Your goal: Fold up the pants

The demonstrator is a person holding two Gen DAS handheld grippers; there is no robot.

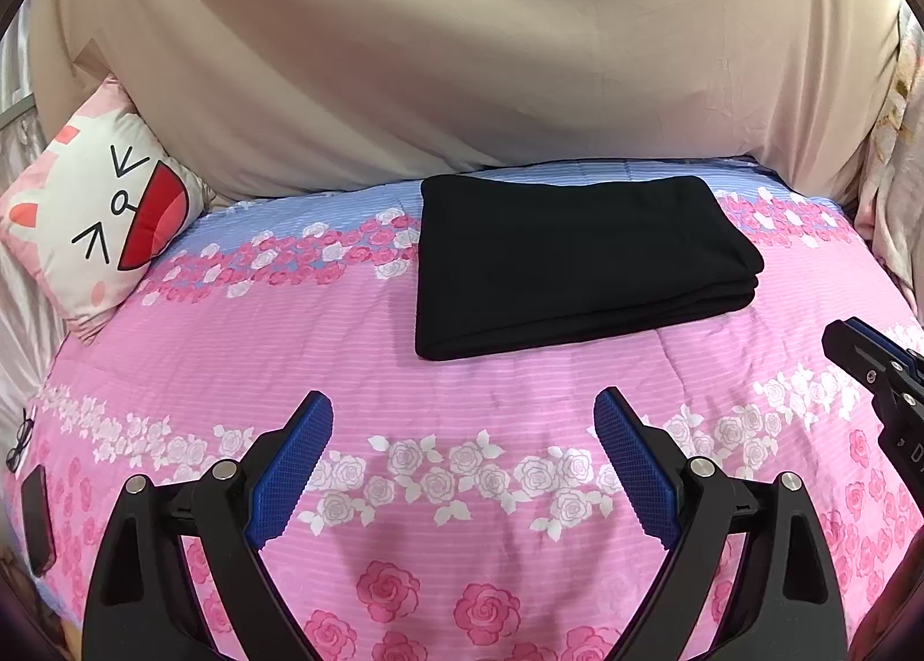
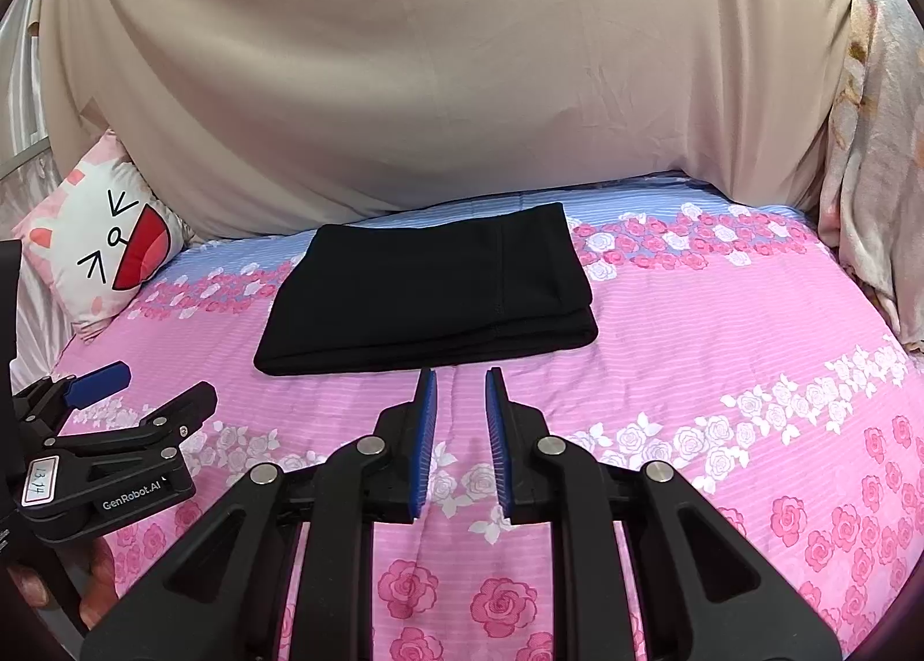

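Observation:
The black pants (image 1: 572, 262) lie folded into a flat rectangular stack on the pink floral bedspread (image 1: 462, 412); they also show in the right wrist view (image 2: 427, 291). My left gripper (image 1: 464, 401) is wide open and empty, held above the bedspread short of the pants' near edge. It shows from the side in the right wrist view (image 2: 156, 389). My right gripper (image 2: 460, 375) is open with a narrow gap between its blue pads, empty, just short of the pants' near edge. Part of its body shows at the right edge of the left wrist view (image 1: 883, 372).
A white cushion with a cartoon face (image 1: 98, 222) leans at the back left of the bed. A beige sheet (image 1: 462, 54) hangs behind the bed. Light patterned fabric (image 2: 878, 170) hangs at the right. Glasses (image 1: 20, 438) and a dark phone (image 1: 37, 522) lie at the left edge.

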